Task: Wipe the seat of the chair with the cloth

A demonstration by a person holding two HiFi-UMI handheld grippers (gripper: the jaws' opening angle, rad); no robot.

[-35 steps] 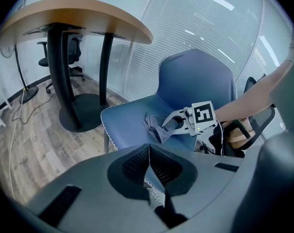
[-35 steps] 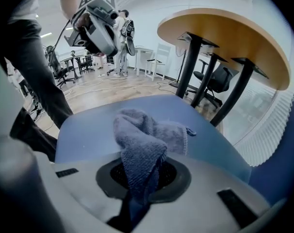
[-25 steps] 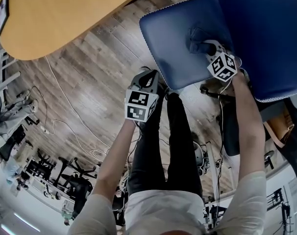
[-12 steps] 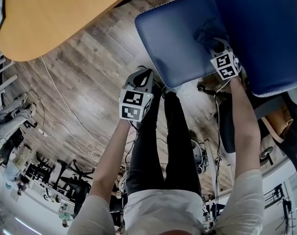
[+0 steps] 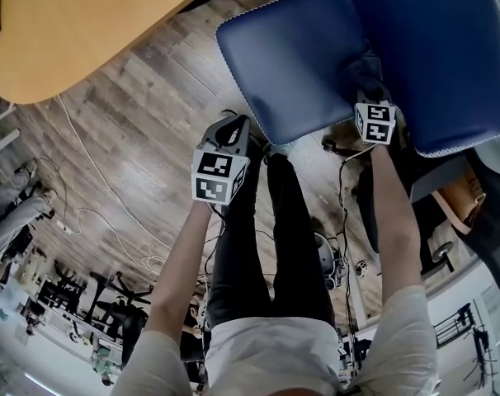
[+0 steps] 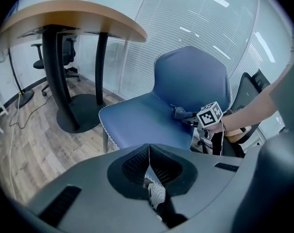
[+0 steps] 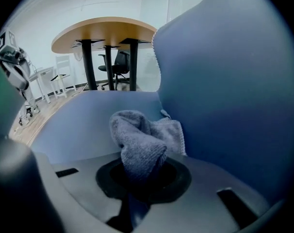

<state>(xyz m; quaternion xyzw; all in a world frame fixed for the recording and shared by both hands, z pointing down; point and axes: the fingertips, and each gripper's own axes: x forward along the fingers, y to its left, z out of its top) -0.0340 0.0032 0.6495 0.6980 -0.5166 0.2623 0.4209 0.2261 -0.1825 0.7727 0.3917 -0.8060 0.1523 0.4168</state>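
Note:
The blue chair seat (image 5: 287,60) lies ahead of me, with its backrest (image 5: 436,48) to the right. My right gripper (image 5: 367,89) is shut on a grey cloth (image 7: 143,139), which is bunched and pressed on the seat (image 7: 81,123) close to where the backrest (image 7: 224,81) rises. In the left gripper view the cloth (image 6: 180,112) sits at the seat's back right corner. My left gripper (image 5: 233,129) hangs off the seat's front edge, over the wooden floor. Its jaws (image 6: 148,161) are shut with nothing between them.
A round wooden table (image 5: 93,23) stands left of the chair on dark legs with a round base (image 6: 76,113). Cables (image 5: 93,188) trail across the plank floor. A dark office chair (image 6: 249,89) stands right of the blue one. My legs are below the seat's front edge.
My right gripper has slid the cloth across the seat toward the backrest. The left gripper has drifted slightly left, still shut and empty.

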